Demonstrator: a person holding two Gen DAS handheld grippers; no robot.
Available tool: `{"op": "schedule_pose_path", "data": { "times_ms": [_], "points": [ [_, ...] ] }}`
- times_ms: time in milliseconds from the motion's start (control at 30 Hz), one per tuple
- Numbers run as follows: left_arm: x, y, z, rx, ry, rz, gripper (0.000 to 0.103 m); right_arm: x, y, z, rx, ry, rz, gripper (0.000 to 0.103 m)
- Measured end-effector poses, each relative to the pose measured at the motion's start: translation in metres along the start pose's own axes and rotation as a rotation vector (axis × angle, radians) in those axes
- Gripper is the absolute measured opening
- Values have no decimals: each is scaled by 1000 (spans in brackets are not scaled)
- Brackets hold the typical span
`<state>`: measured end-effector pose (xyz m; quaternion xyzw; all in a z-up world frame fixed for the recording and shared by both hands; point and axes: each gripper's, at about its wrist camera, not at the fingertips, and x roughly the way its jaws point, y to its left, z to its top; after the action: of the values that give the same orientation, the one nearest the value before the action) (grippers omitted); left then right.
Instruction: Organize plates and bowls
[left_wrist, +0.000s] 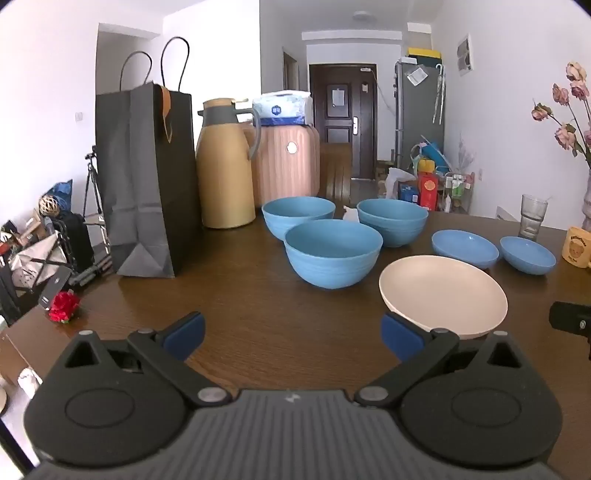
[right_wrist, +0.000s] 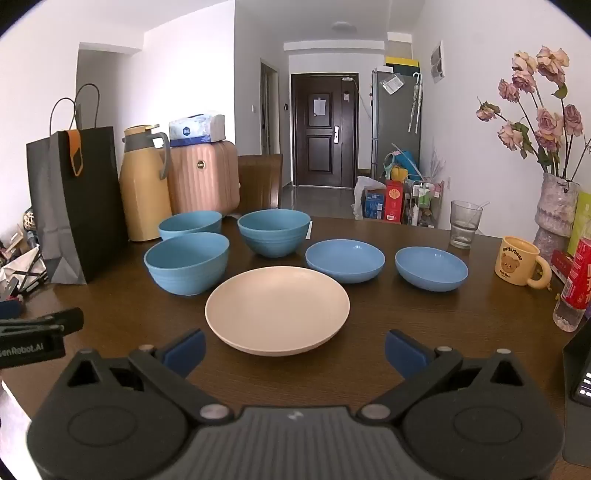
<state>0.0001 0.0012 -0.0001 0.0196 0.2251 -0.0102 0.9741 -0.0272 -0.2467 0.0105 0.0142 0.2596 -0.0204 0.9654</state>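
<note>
Blue crockery counts three deep bowls (right_wrist: 186, 264), two shallow bowls (right_wrist: 345, 260), one cream plate (right_wrist: 277, 310); both tools (left_wrist: 293, 334) (right_wrist: 295, 350) released.

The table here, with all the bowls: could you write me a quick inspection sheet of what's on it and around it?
Surface: dark wooden table.
Job's things: cream plate; three deep blue bowls; two shallow blue dishes; none stacked.
Clutter: paper bag, thermos, glass, bear mug, flower vase.
Grippers: left gripper and right gripper open, empty.
Cables: nothing seen.
Surroundings: pink suitcase, dark door.
</note>
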Motion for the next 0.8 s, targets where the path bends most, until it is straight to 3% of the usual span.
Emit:
{"op": "schedule_pose_path", "data": {
  "times_ms": [800],
  "points": [
    [0, 1, 0, 0, -1, 5, 103, -4, 4, 3, -7, -2, 0, 103]
  ]
}}
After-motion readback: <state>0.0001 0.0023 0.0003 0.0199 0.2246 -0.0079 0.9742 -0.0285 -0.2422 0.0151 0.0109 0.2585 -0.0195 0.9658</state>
